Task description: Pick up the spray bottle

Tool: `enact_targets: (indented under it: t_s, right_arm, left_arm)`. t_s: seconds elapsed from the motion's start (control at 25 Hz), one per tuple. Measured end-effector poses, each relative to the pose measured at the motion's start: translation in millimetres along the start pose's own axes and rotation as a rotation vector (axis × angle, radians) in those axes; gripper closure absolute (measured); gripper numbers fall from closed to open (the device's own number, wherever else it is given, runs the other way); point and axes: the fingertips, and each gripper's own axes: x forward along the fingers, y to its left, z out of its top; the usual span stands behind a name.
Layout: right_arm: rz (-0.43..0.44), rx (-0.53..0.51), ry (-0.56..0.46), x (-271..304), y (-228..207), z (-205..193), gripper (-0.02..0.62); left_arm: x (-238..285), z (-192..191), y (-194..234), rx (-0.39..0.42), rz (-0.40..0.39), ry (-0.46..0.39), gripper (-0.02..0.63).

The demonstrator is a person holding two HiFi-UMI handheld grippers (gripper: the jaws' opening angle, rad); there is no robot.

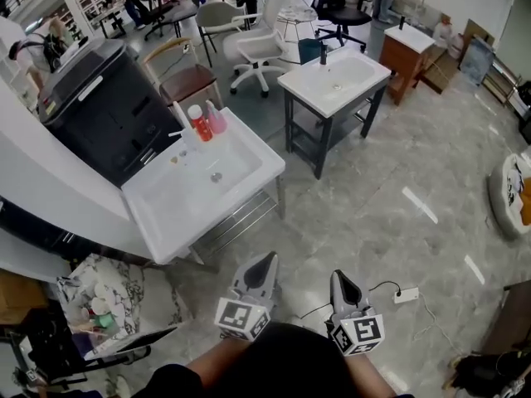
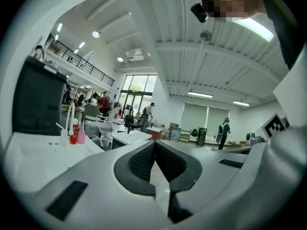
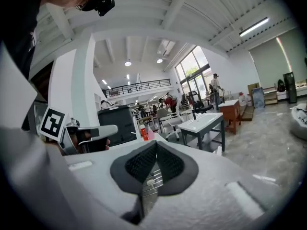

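A small clear spray bottle (image 1: 188, 138) stands at the back of the white basin (image 1: 178, 210), beside a red bottle (image 1: 199, 123) and a pink bottle (image 1: 216, 118). In the left gripper view the spray bottle (image 2: 64, 137) is far off at the left, next to the red bottle (image 2: 73, 133). Both grippers hover low over the floor, well short of the basin. The left gripper (image 1: 270, 258) has its jaws together and empty, as its own view (image 2: 154, 145) shows. The right gripper (image 1: 338, 274) is also shut on nothing (image 3: 156, 145).
A black cabinet (image 1: 108, 106) stands behind the basin. A second white sink table (image 1: 336, 80) is further back, with office chairs (image 1: 257, 52) beyond. A marbled cart (image 1: 124, 293) with small items sits at the lower left. A power strip (image 1: 406, 295) lies on the grey floor.
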Motion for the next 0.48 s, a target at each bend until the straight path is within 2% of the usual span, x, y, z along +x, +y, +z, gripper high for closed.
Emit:
enact_targets:
  t_s: [0.08,0.2,0.36,0.48]
  right_arm:
    - [-0.011,0.012,-0.005,6.3,-10.8,0.9,0.597]
    - [-0.025,0.015,0.005,29.2,-22.8,-0.2,0.597]
    - [-0.021,-0.016,0.010,80.5,-33.0,9.6,0.597]
    - [0.015,-0.029,0.020,126.8,-36.2,24.2,0.597]
  left_arm:
    - [16.7,-0.2,-1.2,0.042,-0.010,0.013,0.589]
    - [45.4,-0.2,7.8,0.050,-0.047,0.013,0.589]
    - [88.4,5.6,37.7,0.096,-0.076,0.005,0.589]
    - [124.8,1.9,67.2,0.089,-0.077,0.031,0.589]
